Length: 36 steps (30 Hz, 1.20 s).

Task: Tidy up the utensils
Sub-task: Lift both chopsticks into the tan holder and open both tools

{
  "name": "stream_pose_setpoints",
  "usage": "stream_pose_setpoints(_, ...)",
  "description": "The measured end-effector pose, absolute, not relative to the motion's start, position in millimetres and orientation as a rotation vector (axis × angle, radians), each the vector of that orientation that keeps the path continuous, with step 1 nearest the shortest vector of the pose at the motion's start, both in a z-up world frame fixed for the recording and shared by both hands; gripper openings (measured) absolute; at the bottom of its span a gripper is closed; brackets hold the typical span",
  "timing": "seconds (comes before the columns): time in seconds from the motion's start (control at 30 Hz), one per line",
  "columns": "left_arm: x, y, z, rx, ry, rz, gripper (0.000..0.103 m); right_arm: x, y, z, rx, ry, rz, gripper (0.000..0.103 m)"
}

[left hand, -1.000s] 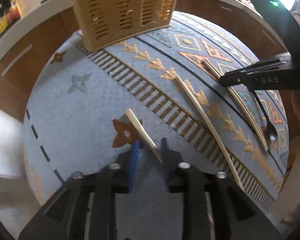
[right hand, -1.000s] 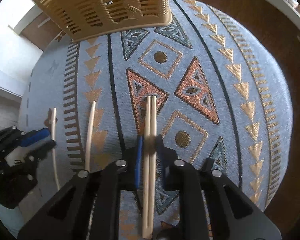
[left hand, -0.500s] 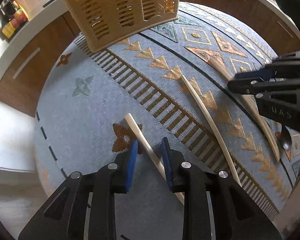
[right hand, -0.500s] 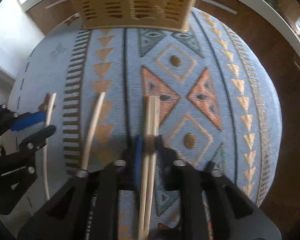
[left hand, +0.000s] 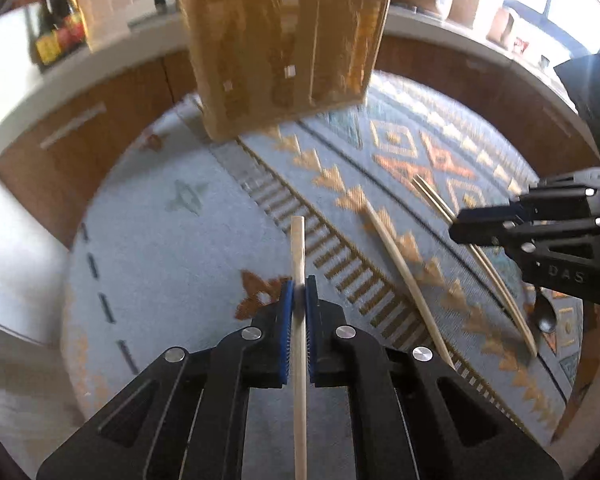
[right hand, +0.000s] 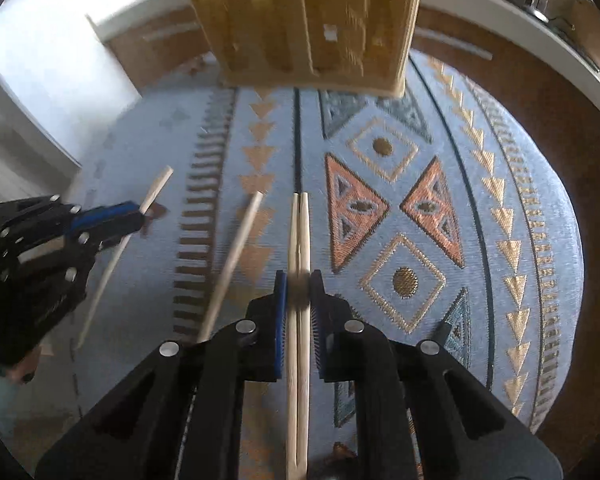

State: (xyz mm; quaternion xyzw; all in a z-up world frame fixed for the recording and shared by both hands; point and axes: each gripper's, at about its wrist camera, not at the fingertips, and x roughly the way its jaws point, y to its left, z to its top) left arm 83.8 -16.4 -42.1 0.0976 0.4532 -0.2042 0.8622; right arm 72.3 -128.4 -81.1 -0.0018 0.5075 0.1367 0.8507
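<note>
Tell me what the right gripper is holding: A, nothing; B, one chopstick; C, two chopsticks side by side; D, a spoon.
C: the right gripper is shut on two chopsticks lying side by side, while the left gripper holds a single chopstick.

On the tablecloth, a basket stands at the far edge. Nearer, a lone chopstick lies between the left gripper with one chopstick and the right gripper with a pair of chopsticks. A spoon lies far right.
</note>
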Motion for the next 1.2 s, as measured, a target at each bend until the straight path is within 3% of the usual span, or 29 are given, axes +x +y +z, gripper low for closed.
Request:
stream_pose_setpoints(0.33,67.9,1.8,23.2,0.062,0.685,-0.441,0.004,9.7,-150.0,-24.1,0.120,0.755,0.395,0.010)
stream_pose_setpoints(0.53,60.9,5.4,53.7,0.001,0.529,-0.417,0.004,-5.5,-112.6,13.8,0.104,0.587,0.365,0.010)
stream_pose_setpoints(0.9,64.3,4.3,113.9,-0.062,0.260,-0.372,0.004,6.8,-84.5,52.0,-0.039,0.333,0.226,0.010)
stream_pose_setpoints(1.2,86.0,-0.9,146.6,-0.115,0.110,-0.361,0.004,49.7,-75.3,86.4,-0.024,0.246,0.223,0.010)
